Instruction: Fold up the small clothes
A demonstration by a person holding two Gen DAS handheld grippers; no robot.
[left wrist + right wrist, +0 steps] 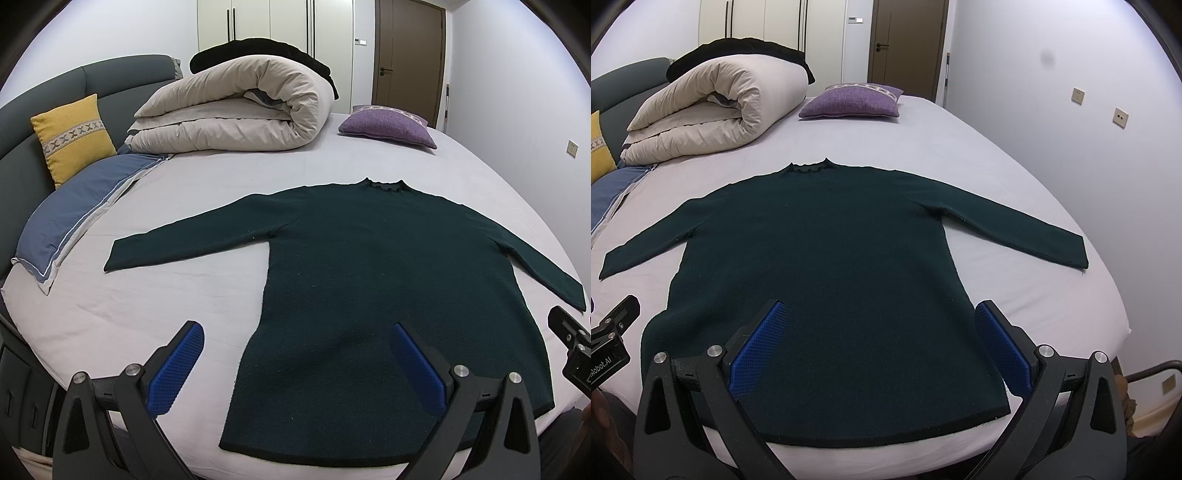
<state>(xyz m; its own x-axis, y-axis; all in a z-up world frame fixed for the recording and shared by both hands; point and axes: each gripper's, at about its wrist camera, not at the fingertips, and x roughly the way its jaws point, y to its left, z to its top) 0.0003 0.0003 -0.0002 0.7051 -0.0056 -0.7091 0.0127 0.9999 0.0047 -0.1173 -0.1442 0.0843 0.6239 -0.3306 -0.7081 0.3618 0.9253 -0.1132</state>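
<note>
A dark green long-sleeved sweater point(369, 280) lies flat on the light grey bed sheet point(166, 295), collar far, hem near, both sleeves spread out. It also shows in the right wrist view point(827, 258). My left gripper point(297, 334) is open and empty, hovering above the hem's left part. My right gripper point(881, 314) is open and empty, above the hem's right part. The right gripper's body shows at the right edge of the left wrist view point(570, 347); the left gripper's body shows at the left edge of the right wrist view point(613, 328).
A rolled beige duvet point(240, 110) with a black garment point(258, 48) on top lies at the bed's far side. A purple cushion point(388, 123), a yellow cushion point(72, 136) and a blue pillow point(74, 210) lie around it. A grey headboard point(122, 81) stands at left, a wall point(1089, 147) at right.
</note>
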